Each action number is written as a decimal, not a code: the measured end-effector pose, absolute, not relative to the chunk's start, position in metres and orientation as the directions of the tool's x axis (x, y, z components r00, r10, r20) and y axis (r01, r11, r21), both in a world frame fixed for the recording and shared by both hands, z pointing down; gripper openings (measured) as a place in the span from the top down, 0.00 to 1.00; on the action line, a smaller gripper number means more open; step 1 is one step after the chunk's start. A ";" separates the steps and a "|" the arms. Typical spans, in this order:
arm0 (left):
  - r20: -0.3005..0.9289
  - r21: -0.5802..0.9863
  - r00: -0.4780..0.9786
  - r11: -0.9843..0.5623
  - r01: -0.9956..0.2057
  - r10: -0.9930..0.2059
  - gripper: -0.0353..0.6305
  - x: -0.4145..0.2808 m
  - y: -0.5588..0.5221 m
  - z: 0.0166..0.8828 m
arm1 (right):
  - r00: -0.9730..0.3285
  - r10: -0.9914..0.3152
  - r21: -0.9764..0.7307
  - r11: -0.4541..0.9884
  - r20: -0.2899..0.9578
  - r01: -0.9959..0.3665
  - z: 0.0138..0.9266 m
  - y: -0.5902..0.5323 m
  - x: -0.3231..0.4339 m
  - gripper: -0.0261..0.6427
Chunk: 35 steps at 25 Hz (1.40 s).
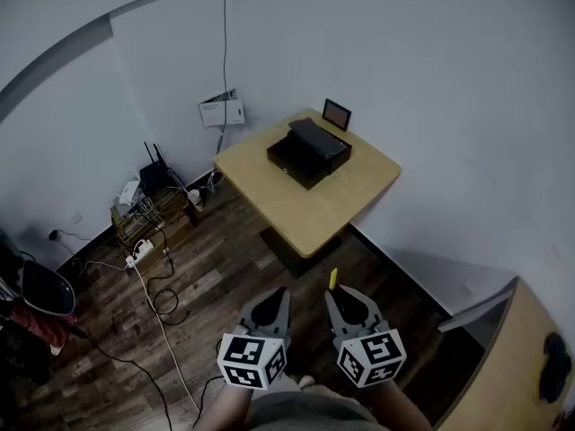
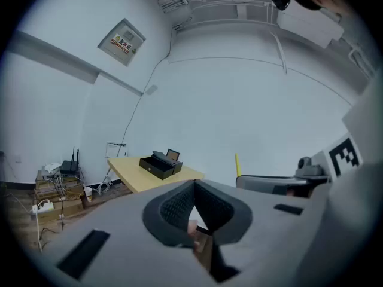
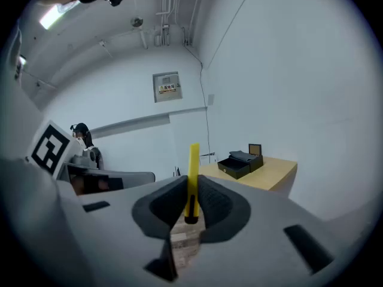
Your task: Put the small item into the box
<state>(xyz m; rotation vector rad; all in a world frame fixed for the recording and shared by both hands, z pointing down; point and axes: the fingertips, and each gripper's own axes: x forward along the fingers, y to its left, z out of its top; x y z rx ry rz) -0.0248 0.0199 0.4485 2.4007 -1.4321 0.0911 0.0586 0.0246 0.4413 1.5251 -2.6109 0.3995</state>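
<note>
The wooden floor (image 1: 207,277) fills the near part of the head view, with cables and a power strip (image 1: 137,252) trailing over it at the left. A light wooden worktop (image 1: 332,205) stands at the far side, in the corner of the white walls. A black box (image 1: 308,153) sits on the worktop's far half, and a small dark frame (image 1: 337,113) stands upright just behind it at the far edge.

Both grippers hang near the person, over the floor and well apart from the worktop. The left gripper (image 1: 269,311) is at the left, and its fingers (image 2: 176,208) are closed together, tips touching, with nothing between them. The right gripper (image 1: 346,299) is just beside it at the right. Its fingers (image 3: 215,205) are clamped on the yellow item (image 3: 193,172), a thin stick with a dark lower end. It stands upright between the pads and pokes out past the fingertips toward the worktop. The item (image 1: 333,279) is therefore held in the air, well short of the box, not in it.
</note>
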 end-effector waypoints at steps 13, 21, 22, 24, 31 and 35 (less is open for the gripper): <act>0.210 0.247 0.474 -0.423 -0.872 -0.855 0.94 0.002 0.066 0.435 | -0.526 -0.835 -0.189 0.497 0.161 -0.847 0.428 0.075 0.078 0.89; 0.236 0.265 0.458 -0.397 -0.879 -0.857 0.94 -0.003 0.067 0.440 | -0.545 -0.826 -0.206 0.513 0.145 -0.833 0.421 0.069 0.080 0.89; 0.240 0.266 0.454 -0.392 -0.881 -0.858 0.94 -0.004 0.065 0.441 | -0.550 -0.823 -0.212 0.518 0.143 -0.829 0.421 0.067 0.079 0.89; 0.240 0.269 0.454 -0.390 -0.881 -0.858 0.94 -0.006 0.059 0.440 | -0.559 -0.819 -0.220 0.525 0.134 -0.822 0.419 0.063 0.077 0.89; 0.236 0.265 0.472 -0.411 -0.872 -0.849 0.94 -0.006 0.009 0.447 | -0.552 -0.820 -0.215 0.518 0.149 -0.828 0.428 0.019 0.072 0.89; 0.237 0.273 0.487 -0.423 -0.864 -0.841 0.94 -0.008 -0.035 0.452 | -0.541 -0.827 -0.236 0.501 0.154 -0.832 0.432 -0.025 0.071 0.89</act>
